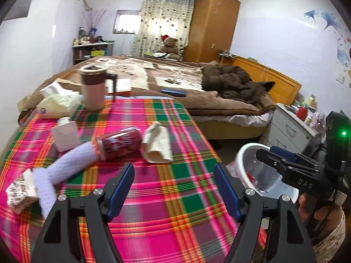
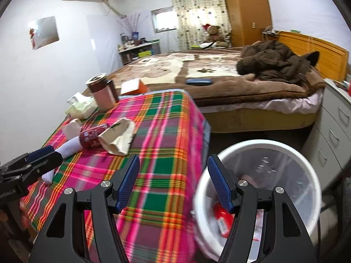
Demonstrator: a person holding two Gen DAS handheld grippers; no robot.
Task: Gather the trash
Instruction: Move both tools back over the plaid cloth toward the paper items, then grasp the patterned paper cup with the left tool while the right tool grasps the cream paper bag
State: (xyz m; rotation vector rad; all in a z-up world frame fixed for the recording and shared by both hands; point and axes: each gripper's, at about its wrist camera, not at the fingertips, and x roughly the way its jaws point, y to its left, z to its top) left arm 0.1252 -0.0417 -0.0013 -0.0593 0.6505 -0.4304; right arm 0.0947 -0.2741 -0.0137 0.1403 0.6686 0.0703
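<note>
A red can (image 1: 120,143) lies on its side on the plaid tablecloth (image 1: 166,197), next to a crumpled beige paper cup (image 1: 158,142) and a white sock (image 1: 65,166). A crumpled wrapper (image 1: 18,194) lies at the left edge. My left gripper (image 1: 174,189) is open and empty above the cloth, short of the can. My right gripper (image 2: 173,182) is open and empty, over the table's edge and the white bin (image 2: 258,197), which holds red trash (image 2: 223,219). The can (image 2: 92,137) and cup (image 2: 119,137) also show in the right wrist view.
A lidded mug (image 1: 93,87), tissue pack (image 1: 59,103) and small white box (image 1: 65,134) stand at the table's back left. A bed (image 1: 175,76) with a brown jacket (image 1: 232,83) lies behind. Grey drawers (image 2: 335,127) stand right of the bin.
</note>
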